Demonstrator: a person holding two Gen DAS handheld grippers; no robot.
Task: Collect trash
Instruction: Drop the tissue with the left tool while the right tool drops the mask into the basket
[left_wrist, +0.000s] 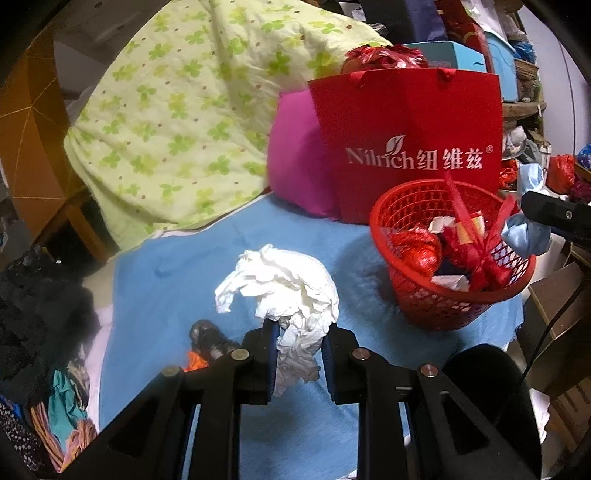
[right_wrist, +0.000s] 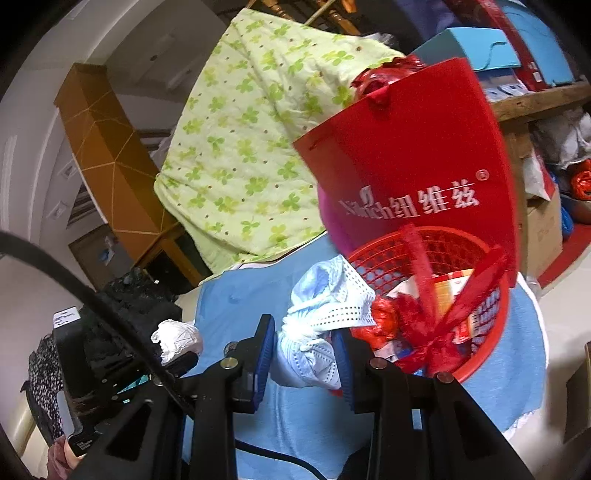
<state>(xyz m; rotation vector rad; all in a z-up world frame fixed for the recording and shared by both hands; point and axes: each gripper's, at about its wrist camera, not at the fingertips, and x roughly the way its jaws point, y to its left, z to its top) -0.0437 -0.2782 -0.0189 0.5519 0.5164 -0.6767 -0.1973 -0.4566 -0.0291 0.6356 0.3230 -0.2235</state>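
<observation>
Left gripper (left_wrist: 300, 341) pinches a tissue (left_wrist: 284, 284), right gripper (right_wrist: 306, 350) a mask (right_wrist: 325, 314); basket (left_wrist: 439, 310) contents jumbled, bag (left_wrist: 406, 140) partly hidden.

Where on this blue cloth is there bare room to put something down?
Bare blue cloth lies between the green quilt and the white tissue wad, and in front of the red basket. It is crowded by the basket, the red bag and the clothes pile.

A cluttered home bedroom: clover-print quilt (left_wrist: 177, 122), blue bedsheet (left_wrist: 177, 288) (piled boxes (right_wrist: 491, 48) behind), clothes heap (left_wrist: 40, 295).
</observation>
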